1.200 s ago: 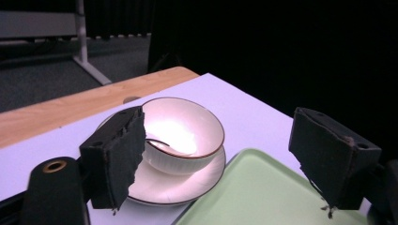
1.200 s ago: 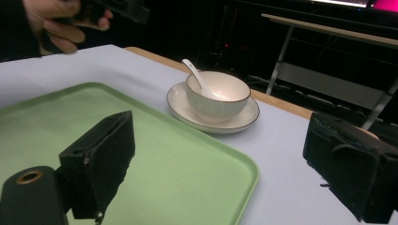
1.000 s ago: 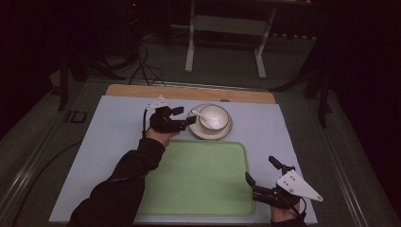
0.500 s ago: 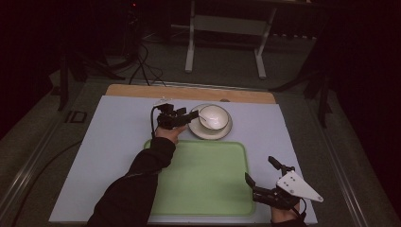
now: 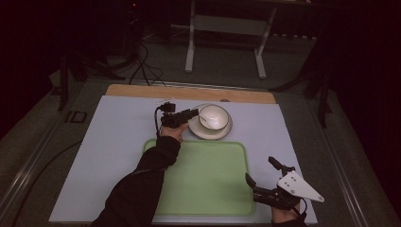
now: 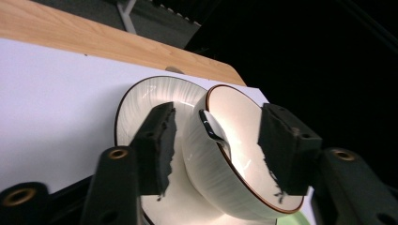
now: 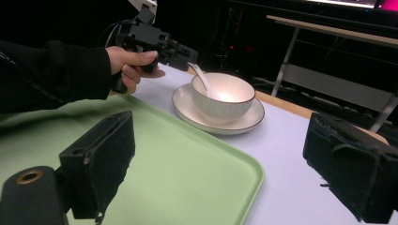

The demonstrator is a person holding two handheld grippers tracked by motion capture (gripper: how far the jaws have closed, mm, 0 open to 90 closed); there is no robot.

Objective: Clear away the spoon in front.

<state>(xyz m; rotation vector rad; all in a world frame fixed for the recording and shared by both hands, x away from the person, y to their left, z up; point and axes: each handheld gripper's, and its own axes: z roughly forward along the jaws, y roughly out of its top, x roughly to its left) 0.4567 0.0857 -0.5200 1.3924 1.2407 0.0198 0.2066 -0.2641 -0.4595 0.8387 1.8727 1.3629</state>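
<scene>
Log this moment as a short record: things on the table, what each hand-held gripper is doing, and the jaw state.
Setting: blue mat with a green tray
Dishes: white bowl on a saucer, spoon resting in the bowl
Left hand-held gripper: at the bowl's rim beside the spoon handle, jaws have just been closing, not yet pressing anything
Right hand-held gripper: near the tray's right edge, jaws open, holding nothing

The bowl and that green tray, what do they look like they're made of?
The bowl looks like glazed ceramic: glossy cream-white with fine ribs outside and a thin dark rim line. The saucer under it matches. The green tray looks like matte plastic, one even pale colour with a moulded raised lip, though I can't be sure from its look.
</scene>
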